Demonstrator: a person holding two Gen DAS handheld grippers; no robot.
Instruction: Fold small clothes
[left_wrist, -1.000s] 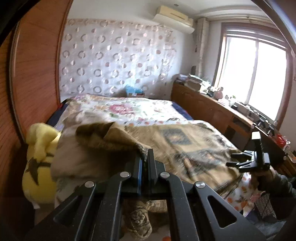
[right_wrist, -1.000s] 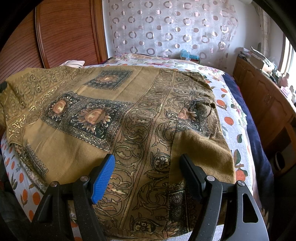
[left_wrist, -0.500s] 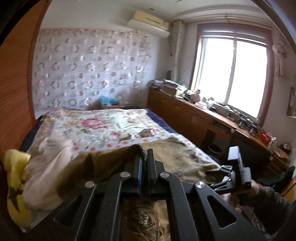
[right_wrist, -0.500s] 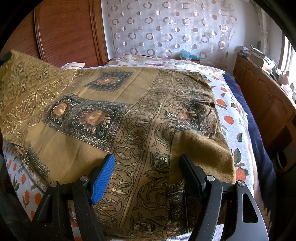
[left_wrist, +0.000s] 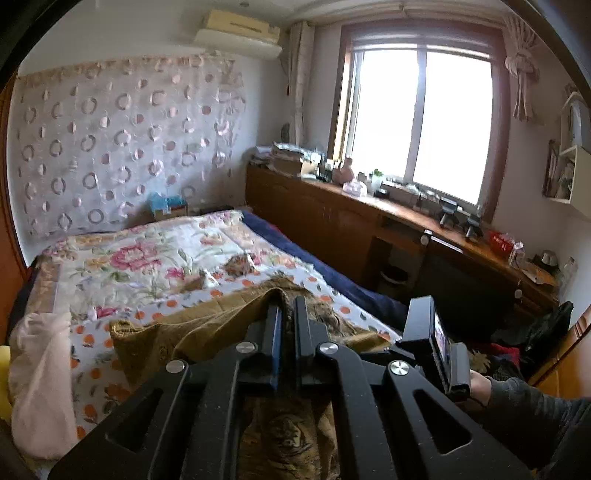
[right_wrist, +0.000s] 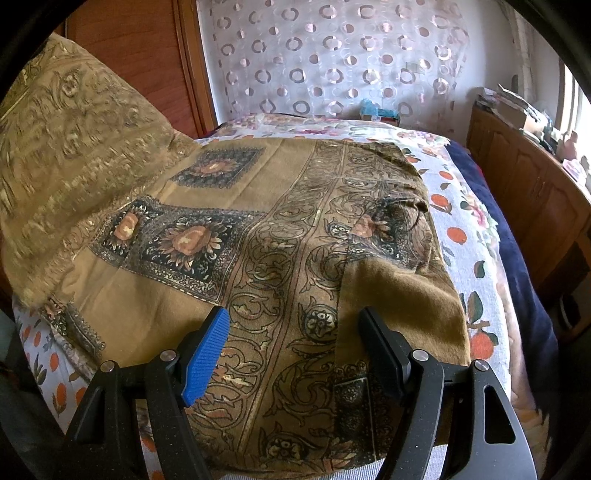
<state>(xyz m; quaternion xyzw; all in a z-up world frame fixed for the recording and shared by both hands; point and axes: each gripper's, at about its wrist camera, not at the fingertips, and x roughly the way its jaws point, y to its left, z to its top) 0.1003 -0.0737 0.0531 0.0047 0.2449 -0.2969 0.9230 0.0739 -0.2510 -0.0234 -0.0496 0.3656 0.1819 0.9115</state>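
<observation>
cloth on bed, cabinet right

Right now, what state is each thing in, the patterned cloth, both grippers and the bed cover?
Patterned cloth: mostly spread on the bed, left edge lifted.
Left gripper: shut on the cloth's edge.
Right gripper: open, over the cloth's near edge, holding nothing.
Floral bed cover: lying flat.
Pink cloth: bunched at the bed's edge.
</observation>
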